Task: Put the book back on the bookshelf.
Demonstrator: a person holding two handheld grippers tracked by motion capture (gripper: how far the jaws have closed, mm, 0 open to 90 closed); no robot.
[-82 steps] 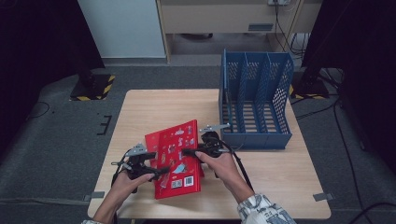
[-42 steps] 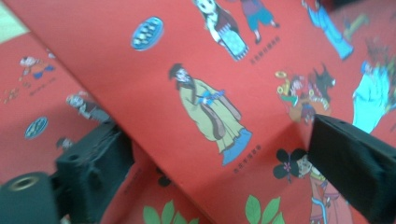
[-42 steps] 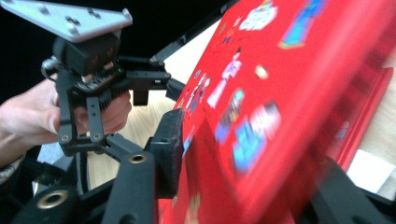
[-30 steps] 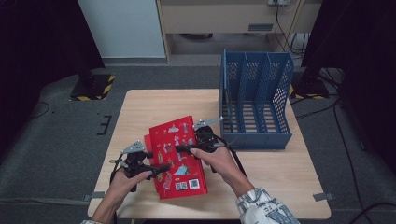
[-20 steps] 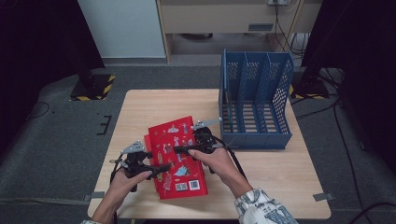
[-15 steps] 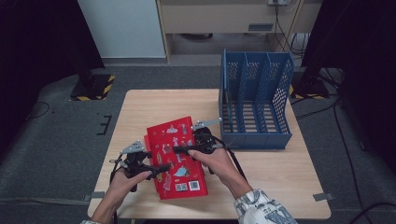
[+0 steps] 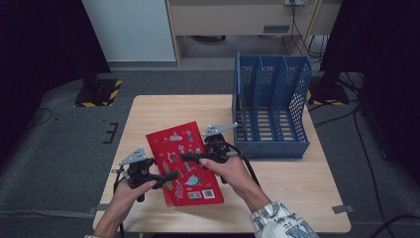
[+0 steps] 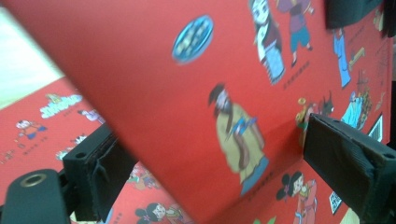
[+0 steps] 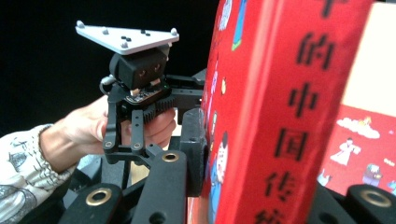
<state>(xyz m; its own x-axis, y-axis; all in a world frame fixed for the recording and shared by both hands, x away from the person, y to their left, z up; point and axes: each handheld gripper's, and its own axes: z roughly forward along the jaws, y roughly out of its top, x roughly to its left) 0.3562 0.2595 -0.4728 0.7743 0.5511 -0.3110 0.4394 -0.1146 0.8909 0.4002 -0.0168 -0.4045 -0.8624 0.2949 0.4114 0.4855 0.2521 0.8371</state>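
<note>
Red book [image 7: 184,162] now lifts off the table [image 7: 297,173]: right tongs [image 7: 190,156] have just closed, pinching its spine; left tongs [image 7: 168,176] stand spread around its cover.

Glossy red book [image 7: 184,162] (wooden table [image 7: 148,111])

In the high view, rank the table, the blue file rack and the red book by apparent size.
1. Table, largest.
2. Blue file rack.
3. Red book, smallest; the rack stands farther from the camera, so the gap is unsure.
</note>
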